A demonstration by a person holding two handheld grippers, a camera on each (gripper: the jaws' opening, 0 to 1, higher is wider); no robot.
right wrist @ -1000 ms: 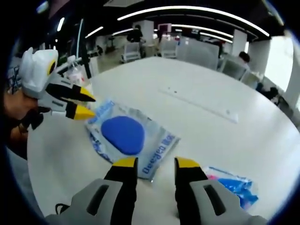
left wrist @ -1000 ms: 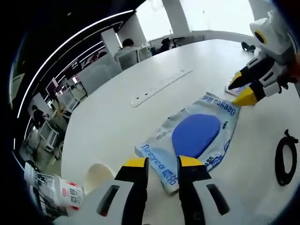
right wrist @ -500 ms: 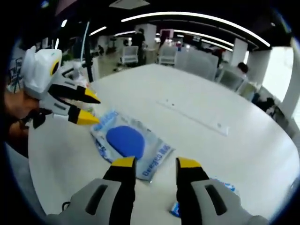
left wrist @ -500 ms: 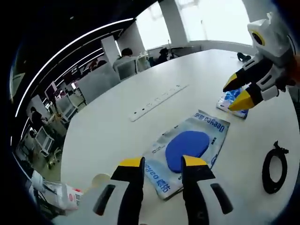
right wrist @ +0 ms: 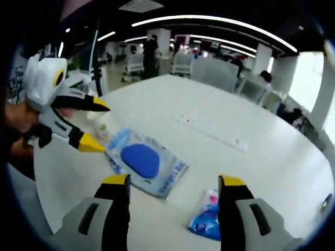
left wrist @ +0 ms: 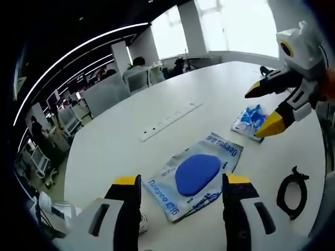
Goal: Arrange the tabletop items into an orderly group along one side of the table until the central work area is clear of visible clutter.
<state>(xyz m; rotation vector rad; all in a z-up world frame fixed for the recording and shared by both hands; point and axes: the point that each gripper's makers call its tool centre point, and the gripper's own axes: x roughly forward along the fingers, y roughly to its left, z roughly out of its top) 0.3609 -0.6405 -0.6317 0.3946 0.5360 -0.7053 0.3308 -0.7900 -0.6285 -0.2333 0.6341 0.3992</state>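
A clear plastic bag with a blue oval pad (left wrist: 199, 172) (right wrist: 142, 160) lies flat on the white table (left wrist: 131, 151) (right wrist: 246, 157). My left gripper (left wrist: 180, 183) hovers open just in front of it, nothing between its yellow-tipped jaws; in the right gripper view it (right wrist: 90, 125) hangs at the left above the bag's end. A small blue and pink packet (left wrist: 249, 120) (right wrist: 208, 215) lies near the bag. My right gripper (right wrist: 174, 183) is open above the table, the packet close to its right jaw; in the left gripper view it (left wrist: 264, 108) floats at the right over the packet.
A coiled black cable (left wrist: 290, 189) lies at the table edge on the right of the left gripper view. A long white power strip (left wrist: 170, 116) (right wrist: 209, 133) is set into the table's middle. A small white bottle (right wrist: 101, 124) stands beyond the bag. Office chairs and people sit behind.
Both grippers have opened wide from a narrow gap. Both cameras have pulled back and up, so the bag looks smaller and the packet has come forward in the right gripper view.
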